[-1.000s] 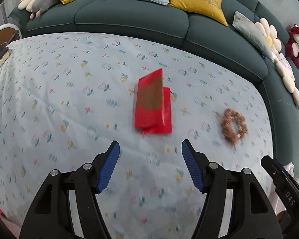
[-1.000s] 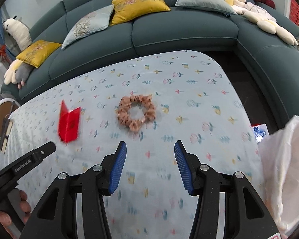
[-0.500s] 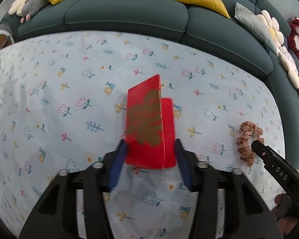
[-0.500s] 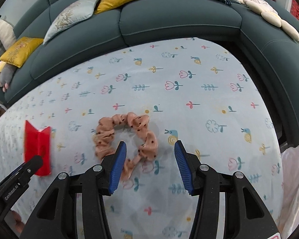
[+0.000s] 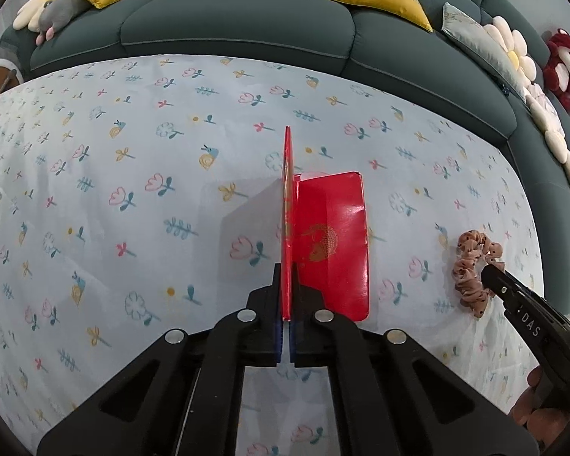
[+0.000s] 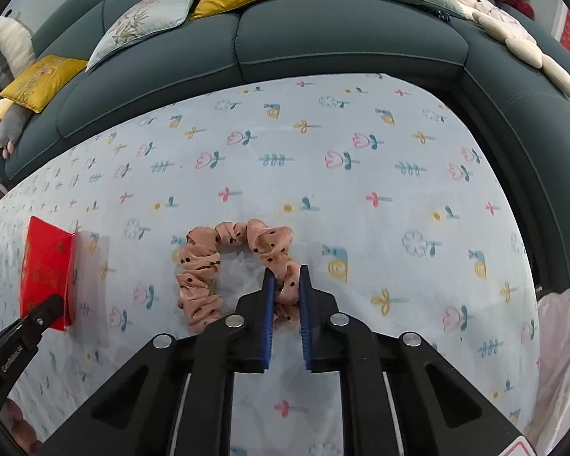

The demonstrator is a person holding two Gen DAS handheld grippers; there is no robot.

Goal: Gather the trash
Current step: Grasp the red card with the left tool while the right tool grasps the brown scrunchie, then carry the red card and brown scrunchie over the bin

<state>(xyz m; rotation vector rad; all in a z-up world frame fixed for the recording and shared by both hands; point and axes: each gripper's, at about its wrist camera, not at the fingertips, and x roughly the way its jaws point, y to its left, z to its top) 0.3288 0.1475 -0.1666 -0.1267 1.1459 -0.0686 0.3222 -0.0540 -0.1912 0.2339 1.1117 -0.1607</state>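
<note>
A red envelope with gold print [image 5: 332,235] lies half-folded on the flowered tablecloth [image 5: 133,174]. Its raised flap stands edge-on, and my left gripper [image 5: 286,269] is shut on that flap. A pink dotted scrunchie [image 6: 209,262] lies on the cloth to the right. My right gripper [image 6: 286,273] is shut on the scrunchie's right side. The envelope also shows in the right wrist view [image 6: 47,269], with the left gripper's finger at it. The scrunchie shows in the left wrist view [image 5: 473,266] with the right gripper's tip on it.
A dark teal sofa [image 5: 239,30] with yellow and grey cushions curves behind the table. Plush toys sit on it at the left and right. A white plastic bag [image 6: 562,345] hangs off the table's right edge.
Both grippers moved forward and closed. The left one shut on the envelope's upright flap; the right one shut on the scrunchie's right side.
</note>
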